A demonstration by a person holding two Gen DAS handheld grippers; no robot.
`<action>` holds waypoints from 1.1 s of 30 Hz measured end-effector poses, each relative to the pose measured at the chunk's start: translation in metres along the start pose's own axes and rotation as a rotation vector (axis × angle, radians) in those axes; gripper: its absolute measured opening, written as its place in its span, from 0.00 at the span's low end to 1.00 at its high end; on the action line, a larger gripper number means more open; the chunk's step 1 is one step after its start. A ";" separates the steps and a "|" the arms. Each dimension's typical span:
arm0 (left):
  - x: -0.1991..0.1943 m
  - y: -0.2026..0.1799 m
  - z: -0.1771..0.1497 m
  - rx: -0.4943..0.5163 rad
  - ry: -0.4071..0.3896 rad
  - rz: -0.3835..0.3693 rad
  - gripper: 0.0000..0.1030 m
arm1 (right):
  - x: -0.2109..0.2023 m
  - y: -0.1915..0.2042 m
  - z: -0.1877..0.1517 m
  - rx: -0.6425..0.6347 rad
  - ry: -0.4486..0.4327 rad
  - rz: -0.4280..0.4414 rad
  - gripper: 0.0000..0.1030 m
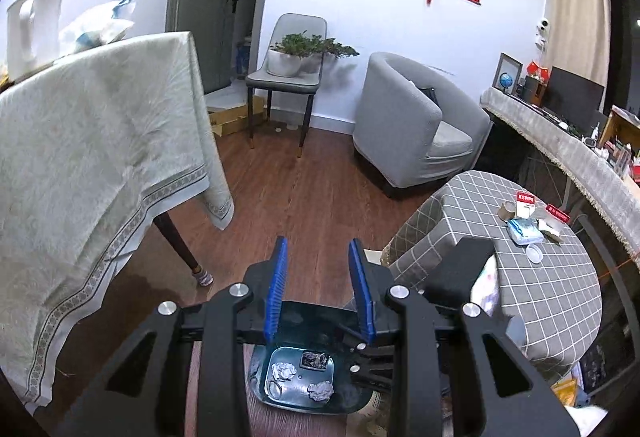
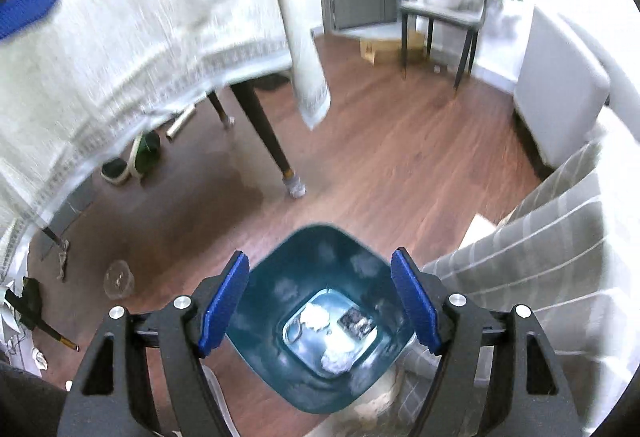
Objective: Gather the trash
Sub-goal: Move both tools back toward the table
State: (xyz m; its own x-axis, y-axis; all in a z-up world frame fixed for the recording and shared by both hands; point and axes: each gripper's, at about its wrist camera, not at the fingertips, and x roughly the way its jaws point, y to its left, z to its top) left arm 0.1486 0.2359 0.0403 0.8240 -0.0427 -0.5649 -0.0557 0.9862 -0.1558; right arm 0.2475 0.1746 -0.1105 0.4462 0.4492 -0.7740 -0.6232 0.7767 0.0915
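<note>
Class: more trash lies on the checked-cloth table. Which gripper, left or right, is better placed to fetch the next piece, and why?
Left, probably. The left gripper is open and empty, and its view shows the litter on the checked table. The right gripper, also open and empty, points down into the bin.

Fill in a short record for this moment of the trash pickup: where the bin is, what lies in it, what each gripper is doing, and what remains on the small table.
bin: dark teal, open, on the wood floor beside the checked table
in bin: two paper wads, a dark wrapper
left gripper: open, empty, above the bin
right gripper: open, empty, over the bin
on table: red packets, tissue pack, clear lid
</note>
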 end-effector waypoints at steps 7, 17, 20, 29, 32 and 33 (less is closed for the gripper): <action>0.008 -0.025 0.004 0.021 -0.001 -0.020 0.35 | -0.042 -0.025 0.012 0.005 -0.075 -0.044 0.72; 0.030 -0.069 0.006 0.036 0.020 -0.069 0.57 | -0.083 -0.077 0.008 0.059 -0.120 -0.109 0.77; 0.038 -0.089 0.001 0.062 0.035 -0.079 0.61 | -0.096 -0.097 0.007 0.083 -0.136 -0.133 0.78; 0.067 -0.137 -0.011 0.135 0.087 -0.119 0.70 | -0.134 -0.156 -0.002 0.164 -0.182 -0.206 0.84; 0.075 -0.150 -0.013 0.157 0.097 -0.126 0.74 | -0.140 -0.172 -0.003 0.187 -0.189 -0.210 0.85; 0.078 -0.155 -0.013 0.164 0.101 -0.129 0.74 | -0.141 -0.176 -0.004 0.191 -0.190 -0.213 0.85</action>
State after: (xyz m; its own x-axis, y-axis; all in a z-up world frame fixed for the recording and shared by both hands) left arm 0.2146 0.0780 0.0097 0.7572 -0.1782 -0.6285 0.1458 0.9839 -0.1033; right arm 0.2913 -0.0271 -0.0199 0.6761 0.3281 -0.6597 -0.3798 0.9224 0.0695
